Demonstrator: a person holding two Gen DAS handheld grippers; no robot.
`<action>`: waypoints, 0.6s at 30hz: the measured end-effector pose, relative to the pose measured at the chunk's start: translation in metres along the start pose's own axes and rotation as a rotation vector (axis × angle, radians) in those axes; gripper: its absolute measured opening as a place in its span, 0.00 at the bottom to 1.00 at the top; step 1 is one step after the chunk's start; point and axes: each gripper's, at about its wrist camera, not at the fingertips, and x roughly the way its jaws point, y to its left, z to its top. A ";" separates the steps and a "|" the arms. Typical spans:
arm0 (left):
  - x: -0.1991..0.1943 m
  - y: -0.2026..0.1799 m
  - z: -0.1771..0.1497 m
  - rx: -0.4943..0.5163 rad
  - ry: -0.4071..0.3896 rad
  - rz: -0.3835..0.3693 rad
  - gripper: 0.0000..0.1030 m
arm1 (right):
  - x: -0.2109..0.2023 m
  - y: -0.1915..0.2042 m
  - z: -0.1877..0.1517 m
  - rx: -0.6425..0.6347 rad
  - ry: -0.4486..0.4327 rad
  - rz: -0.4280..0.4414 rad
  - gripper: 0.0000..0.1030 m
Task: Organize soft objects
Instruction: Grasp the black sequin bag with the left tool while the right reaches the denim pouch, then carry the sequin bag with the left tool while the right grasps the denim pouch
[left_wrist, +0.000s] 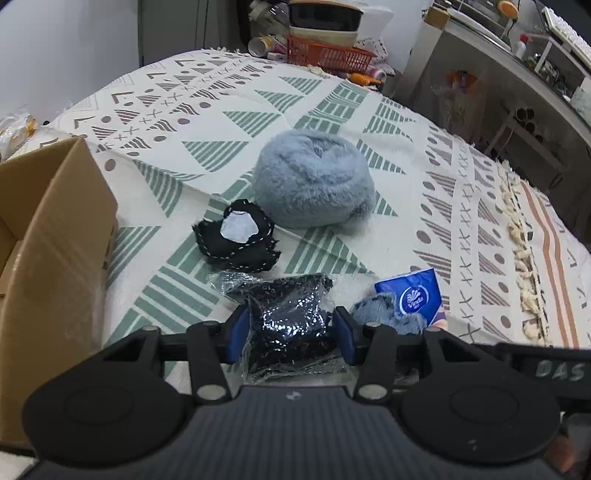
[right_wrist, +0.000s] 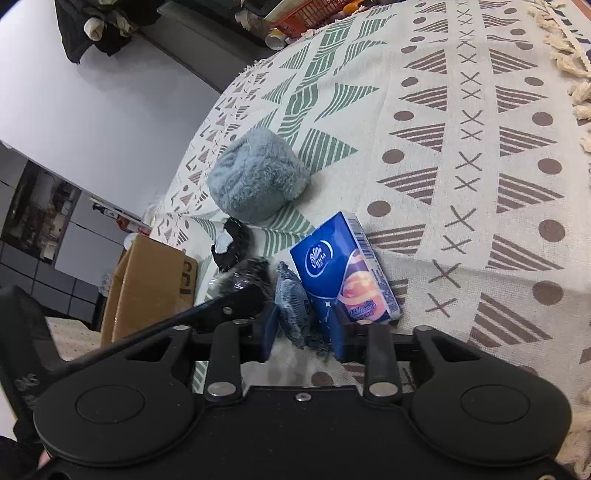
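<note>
Left wrist view: the left gripper has its blue pads on either side of a plastic bag of dark beads, apparently touching its sides; the fingers look closed on it, though how firmly cannot be told. The bag lies on the patterned bedspread near its close edge, between the cardboard box at the left edge and the blue tissue pack.

Handling, judged: loose fill in thin film, so it should sag and shift; the film looks slippery and crinkly. A hold across the bulging middle seems soundest. Its long axis runs roughly away from the gripper, top end toward the black fabric scrap.

Right wrist view: the right gripper straddles a small denim pouch and the near corner of the tissue pack; the fingers sit apart, not visibly pressing, so grasp cannot be confirmed. The pouch stands on edge, leaning against the pack; soft, light, likely easy to pinch flat.

The fluffy blue hat sits toward the bedspread's middle, well apart from both grippers; bulky, compressible.
</note>
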 end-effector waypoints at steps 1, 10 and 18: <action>-0.003 0.000 0.000 -0.004 -0.005 0.000 0.46 | -0.001 0.001 -0.001 -0.007 -0.001 -0.006 0.14; -0.035 0.001 0.003 -0.034 -0.052 -0.007 0.46 | -0.021 0.012 -0.008 -0.029 -0.060 -0.035 0.05; -0.068 0.009 -0.001 -0.078 -0.072 -0.041 0.46 | -0.043 0.026 -0.018 -0.064 -0.137 -0.070 0.00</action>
